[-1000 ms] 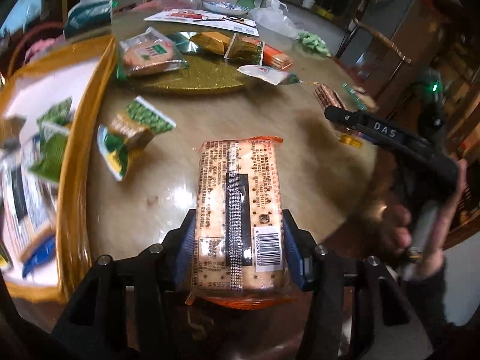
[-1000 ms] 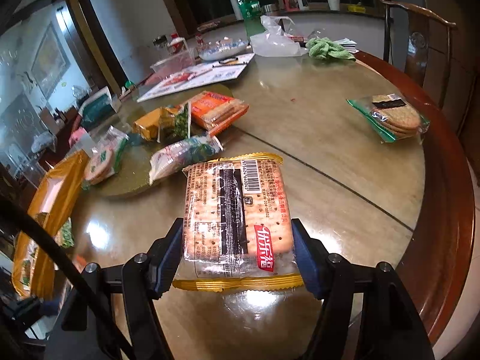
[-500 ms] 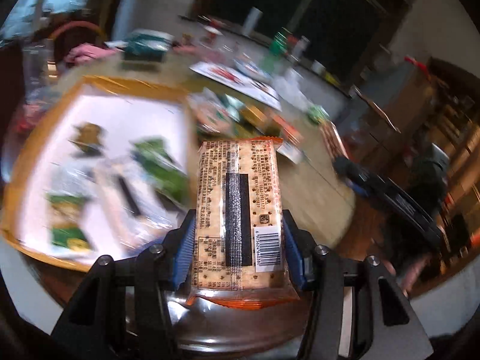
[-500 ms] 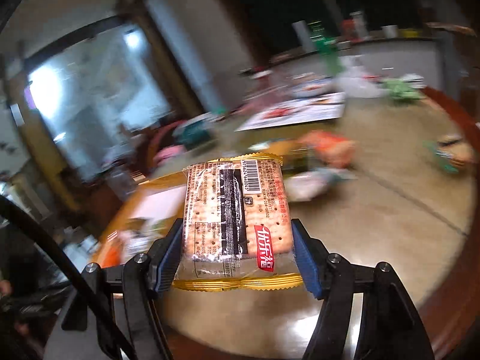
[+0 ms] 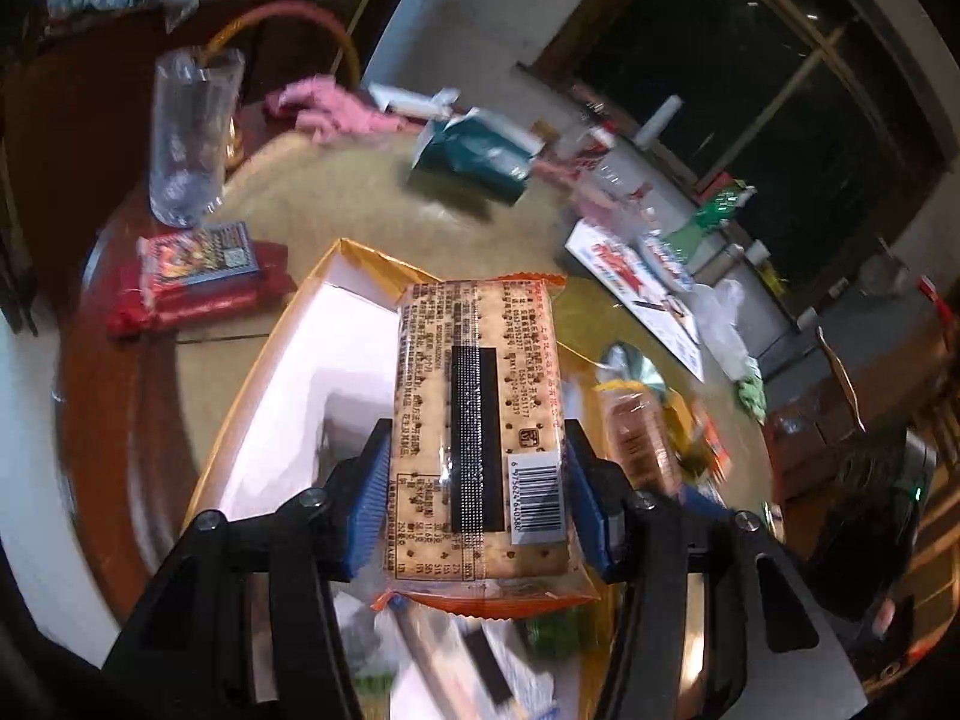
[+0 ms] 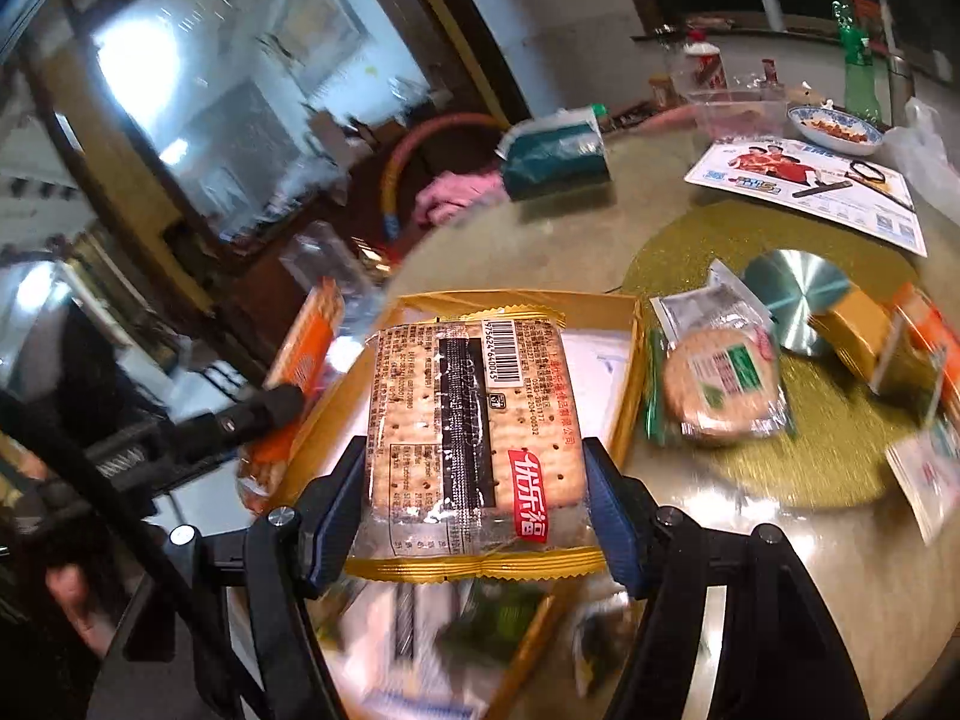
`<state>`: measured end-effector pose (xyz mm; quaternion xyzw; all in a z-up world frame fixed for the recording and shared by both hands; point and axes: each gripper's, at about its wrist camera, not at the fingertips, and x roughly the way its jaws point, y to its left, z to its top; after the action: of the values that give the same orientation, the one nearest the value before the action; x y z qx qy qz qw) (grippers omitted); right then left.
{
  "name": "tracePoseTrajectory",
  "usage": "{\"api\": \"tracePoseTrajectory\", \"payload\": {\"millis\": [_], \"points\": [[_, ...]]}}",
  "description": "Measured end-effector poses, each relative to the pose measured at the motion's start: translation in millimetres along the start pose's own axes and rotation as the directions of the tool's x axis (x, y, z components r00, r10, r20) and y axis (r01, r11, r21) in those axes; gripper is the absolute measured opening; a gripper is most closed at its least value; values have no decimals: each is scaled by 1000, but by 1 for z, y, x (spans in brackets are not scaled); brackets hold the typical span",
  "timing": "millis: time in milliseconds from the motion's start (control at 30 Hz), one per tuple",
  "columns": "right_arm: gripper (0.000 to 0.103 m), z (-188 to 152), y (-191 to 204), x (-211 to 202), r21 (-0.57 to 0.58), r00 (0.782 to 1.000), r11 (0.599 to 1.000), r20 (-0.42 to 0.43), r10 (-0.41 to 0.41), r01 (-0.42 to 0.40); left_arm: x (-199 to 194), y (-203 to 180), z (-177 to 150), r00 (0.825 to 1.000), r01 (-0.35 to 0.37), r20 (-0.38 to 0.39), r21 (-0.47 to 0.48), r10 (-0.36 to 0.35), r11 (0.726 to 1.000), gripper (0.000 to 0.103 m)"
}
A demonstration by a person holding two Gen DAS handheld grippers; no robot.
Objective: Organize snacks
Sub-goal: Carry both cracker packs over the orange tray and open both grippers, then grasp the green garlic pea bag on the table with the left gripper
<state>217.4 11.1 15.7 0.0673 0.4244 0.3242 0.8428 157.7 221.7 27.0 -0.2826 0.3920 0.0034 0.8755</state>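
1. Both grippers are loaded: my left gripper [image 5: 477,516] is clamped on an orange-edged cracker pack [image 5: 477,420], blue pads pressing its long sides, and my right gripper [image 6: 474,492] is clamped the same way on a gold-edged cracker pack [image 6: 474,420].
2. Just beyond and below both packs lies the gold tray [image 6: 630,372]. Its white floor shows at 10 o'clock of the left pack, with blurred wrappers already lying in it at 6 o'clock.
3. Both packs hang over the tray, none set down yet. I judge the step in hand is placing them inside.
4. To do it well I'd lower each pack flat onto bare white floor, away from the wrappers, and part the jaws only once it rests, so the crackers don't drop and break. I'd set one down at a time, so the two grippers stay well apart.
5. At 3 o'clock of the right pack, a round-biscuit pack [image 6: 717,387] waits on the glittery gold mat [image 6: 810,468].
6. Farther off, at 12 o'clock, sits a teal bag [image 6: 555,156].
7. At 10 o'clock of the left pack lies a red packet [image 5: 198,282].
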Motion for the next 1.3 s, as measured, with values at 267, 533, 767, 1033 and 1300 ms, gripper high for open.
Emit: {"api": "tracePoseTrajectory", "payload": {"millis": [267,533,767,1033,1300], "points": [[68,7,-6,58,4,984,986,-67,-167,168,60,14,14,981,-164,-107,4,164,986,55],[75,6,7,69,-72,974,976,-81,-210,204,67,31,25,968,-159,-202,-51,146,986,67],[75,-20,-12,0,48,1000,999,13,20,-20,-16,-11,-28,988,-153,17,90,153,984,85],[75,-104,-88,-92,224,993,972,99,57,-78,-33,-85,-124,999,-44,-18,284,51,958,86],[75,-141,-159,-121,364,990,931,131,-60,9,22,-163,-142,991,-42,-80,569,106,821,86]]}}
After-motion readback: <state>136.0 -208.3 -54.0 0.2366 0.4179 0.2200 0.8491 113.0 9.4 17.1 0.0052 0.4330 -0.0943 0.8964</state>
